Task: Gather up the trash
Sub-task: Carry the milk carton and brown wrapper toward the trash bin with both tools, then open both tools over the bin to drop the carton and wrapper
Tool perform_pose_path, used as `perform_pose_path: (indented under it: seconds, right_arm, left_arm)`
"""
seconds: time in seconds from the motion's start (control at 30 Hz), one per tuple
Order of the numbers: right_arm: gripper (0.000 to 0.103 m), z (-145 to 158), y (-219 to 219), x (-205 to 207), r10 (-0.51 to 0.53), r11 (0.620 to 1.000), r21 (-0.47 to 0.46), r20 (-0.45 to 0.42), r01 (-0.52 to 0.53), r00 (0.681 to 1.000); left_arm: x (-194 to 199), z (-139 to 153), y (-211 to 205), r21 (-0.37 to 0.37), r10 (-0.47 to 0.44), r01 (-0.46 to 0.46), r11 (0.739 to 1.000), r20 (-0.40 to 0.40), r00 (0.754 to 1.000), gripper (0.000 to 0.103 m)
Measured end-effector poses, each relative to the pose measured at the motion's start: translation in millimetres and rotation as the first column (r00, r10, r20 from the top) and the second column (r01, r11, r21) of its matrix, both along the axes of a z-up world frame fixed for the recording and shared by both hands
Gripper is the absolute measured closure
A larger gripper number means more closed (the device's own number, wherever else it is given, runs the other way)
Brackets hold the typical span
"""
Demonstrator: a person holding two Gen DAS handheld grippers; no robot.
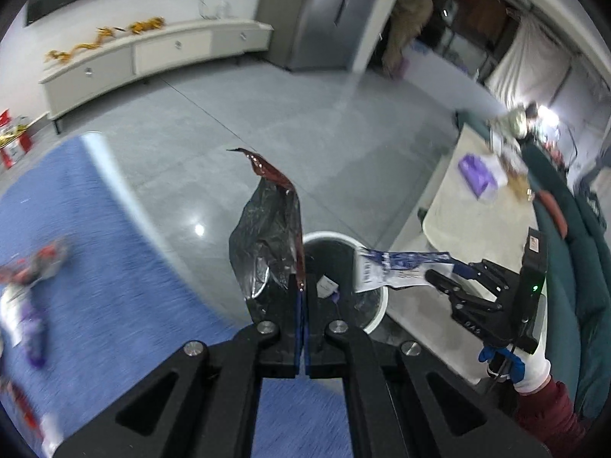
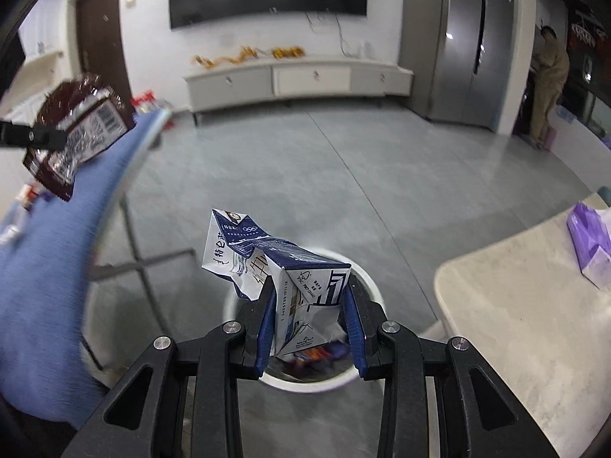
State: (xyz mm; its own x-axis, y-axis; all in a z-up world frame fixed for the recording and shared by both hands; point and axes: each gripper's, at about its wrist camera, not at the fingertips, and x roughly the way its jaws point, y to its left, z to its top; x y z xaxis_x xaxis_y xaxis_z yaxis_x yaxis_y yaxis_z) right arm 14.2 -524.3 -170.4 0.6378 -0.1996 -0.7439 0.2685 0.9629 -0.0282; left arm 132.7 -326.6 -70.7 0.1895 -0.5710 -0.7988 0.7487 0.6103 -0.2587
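My left gripper [image 1: 303, 290] is shut on a dark red foil snack wrapper [image 1: 267, 225] with a silver inside, held up over the white trash bin [image 1: 376, 316]; the wrapper also shows in the right wrist view [image 2: 76, 133]. My right gripper [image 2: 311, 305] is shut on a crushed blue-and-white milk carton [image 2: 301, 278], right above the bin [image 2: 366, 278], which holds some trash. In the left wrist view the right gripper [image 1: 454, 274] holds the carton [image 1: 393, 267] over the bin's right rim.
A blue-topped table [image 1: 95, 248] at left carries several more wrappers [image 1: 30, 297]. A beige low table [image 2: 527, 305] at right holds a purple tissue pack [image 2: 590, 240]. A green sofa [image 1: 573, 236] stands behind it. Grey floor lies beyond, with a TV cabinet [image 2: 298, 80].
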Motion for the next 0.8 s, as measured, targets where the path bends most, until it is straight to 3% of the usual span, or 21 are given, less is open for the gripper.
perform_pose_path:
  seconds: [0.23, 0.53, 0.63, 0.7, 0.8]
  right_arm:
    - [0.070, -46.6, -24.7, 27.6, -0.019, 1.000, 0.000, -0.118, 0.019, 0.993]
    - [0.066, -95.0, -44.3, 50.0, -0.061, 0.997, 0.028, -0.169, 0.066, 0.984]
    - [0.055, -97.1, -43.2, 49.2, -0.066, 0.997, 0.025, -0.171, 0.072, 0.983]
    - [0.053, -95.0, -42.7, 44.9, -0.070, 0.997, 0.021, -0.168, 0.075, 0.983]
    - [0.047, -88.5, -40.0, 37.0, -0.080, 0.996, 0.016, -0.157, 0.083, 0.984]
  left_arm:
    - [5.0, -55.2, -90.5, 0.074, -0.051, 0.058, 0.996, -0.090, 0.995, 0.102]
    - [29.8, -114.0, -139.4, 0.090, -0.016, 0.036, 0.995, -0.215, 0.977, 0.099]
    - [32.7, -120.9, -138.0, 0.084, -0.005, 0.025, 0.996, -0.240, 0.971, 0.085]
    - [33.0, -118.4, -131.9, 0.070, 0.000, 0.017, 0.997, -0.233, 0.972, 0.065]
    - [30.9, -106.6, -121.3, 0.045, 0.000, 0.010, 0.999, -0.218, 0.976, 0.063]
